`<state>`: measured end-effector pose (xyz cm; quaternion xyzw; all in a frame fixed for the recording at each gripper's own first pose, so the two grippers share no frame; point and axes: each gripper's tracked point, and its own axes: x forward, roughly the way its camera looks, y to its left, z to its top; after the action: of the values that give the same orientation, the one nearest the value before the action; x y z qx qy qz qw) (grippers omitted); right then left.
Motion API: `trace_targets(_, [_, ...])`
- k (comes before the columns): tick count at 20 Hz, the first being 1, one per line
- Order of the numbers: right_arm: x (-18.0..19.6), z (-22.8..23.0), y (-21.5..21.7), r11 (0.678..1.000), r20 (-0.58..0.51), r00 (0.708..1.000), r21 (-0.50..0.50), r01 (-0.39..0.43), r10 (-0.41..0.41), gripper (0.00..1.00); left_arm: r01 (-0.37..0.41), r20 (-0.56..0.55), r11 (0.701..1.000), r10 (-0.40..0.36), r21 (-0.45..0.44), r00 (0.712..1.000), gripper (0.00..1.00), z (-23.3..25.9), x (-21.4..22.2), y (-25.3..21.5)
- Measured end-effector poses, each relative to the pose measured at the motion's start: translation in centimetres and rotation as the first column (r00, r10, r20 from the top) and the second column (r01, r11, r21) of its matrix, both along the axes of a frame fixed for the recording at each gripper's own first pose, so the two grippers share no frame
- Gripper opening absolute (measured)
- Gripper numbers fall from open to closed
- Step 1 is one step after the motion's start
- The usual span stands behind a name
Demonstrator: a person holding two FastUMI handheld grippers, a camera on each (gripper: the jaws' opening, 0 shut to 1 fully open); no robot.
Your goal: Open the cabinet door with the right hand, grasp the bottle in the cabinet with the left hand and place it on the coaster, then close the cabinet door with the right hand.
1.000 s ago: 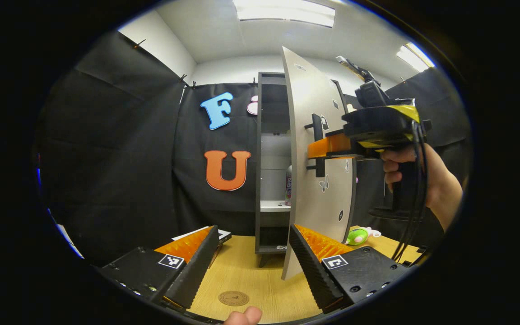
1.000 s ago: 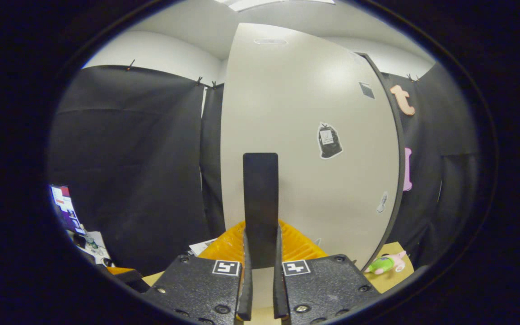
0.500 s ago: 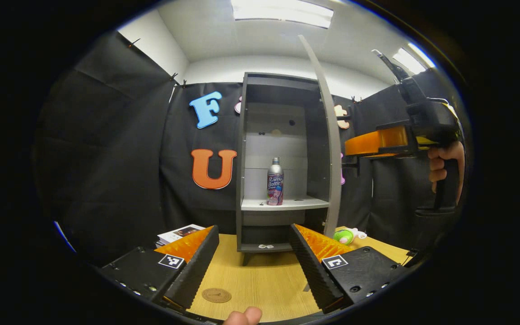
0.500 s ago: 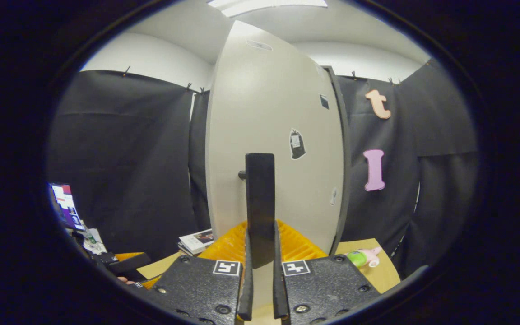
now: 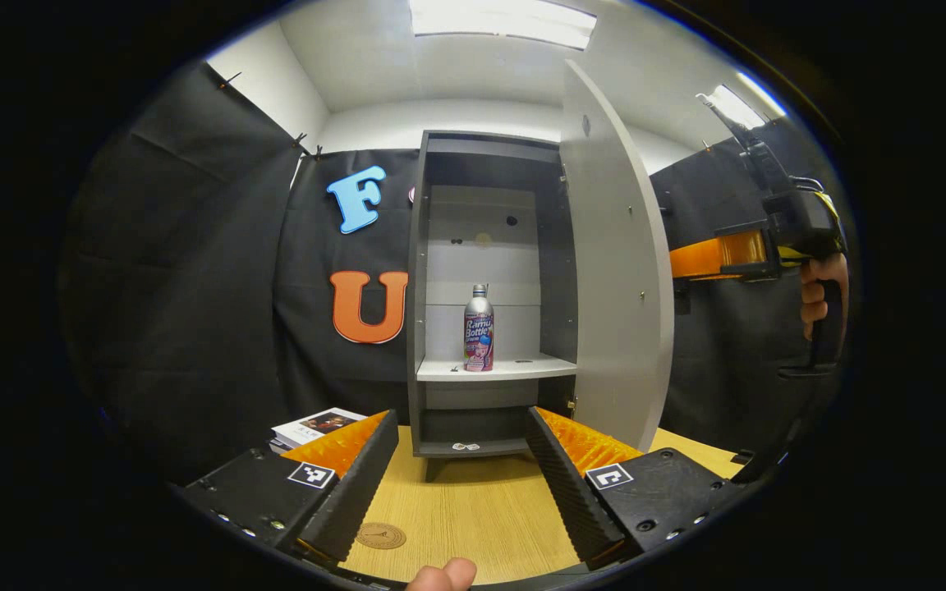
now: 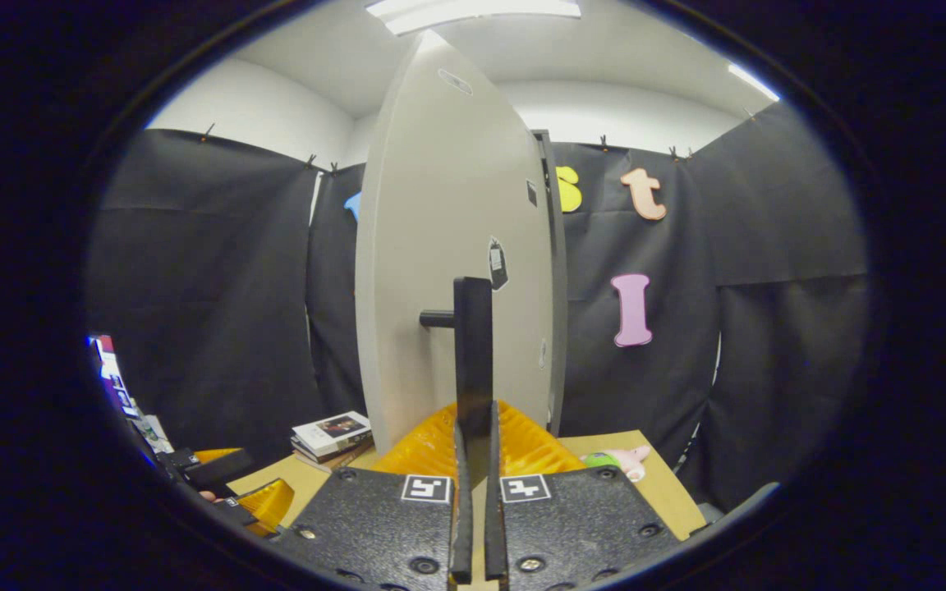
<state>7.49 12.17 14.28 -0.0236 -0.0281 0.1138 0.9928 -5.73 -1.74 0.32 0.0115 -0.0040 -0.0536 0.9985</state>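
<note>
The dark cabinet [image 5: 432, 271] stands with its pale door [image 5: 617, 263] swung wide to the right. A silver bottle [image 5: 479, 328] with a colourful label stands upright on the middle shelf [image 5: 514, 368]. A round brown coaster [image 5: 381, 535] lies on the wooden table, near my left gripper's left finger. My left gripper [image 5: 461, 484] is open, low over the table, well short of the cabinet. My right gripper [image 6: 475, 443] is shut on the door's black bar handle [image 6: 473, 353]. In the left gripper view that right gripper [image 5: 715, 254] reaches behind the door's edge, held by a hand [image 5: 819, 295].
A stack of books [image 5: 317, 423] lies on the table left of the cabinet, the same books [image 6: 333, 431] showing beside the door. A green and pink toy [image 6: 617, 460] lies on the table right of the door. Black cloth walls close in the booth.
The door has swung from partly open to wide open, uncovering the bottle and shelf. My right gripper went right with the handle. My left gripper stayed low and open.
</note>
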Motion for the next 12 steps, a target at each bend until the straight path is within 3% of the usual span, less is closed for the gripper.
trace_targets(12, [-0.1,0.2,-5.7,0.989,0.018,0.990,0.044,0.138,-0.139,0.04,0.013,-0.003,1.000,-0.013,0.001,1.000,0.95,-0.2,0.1,-0.4])
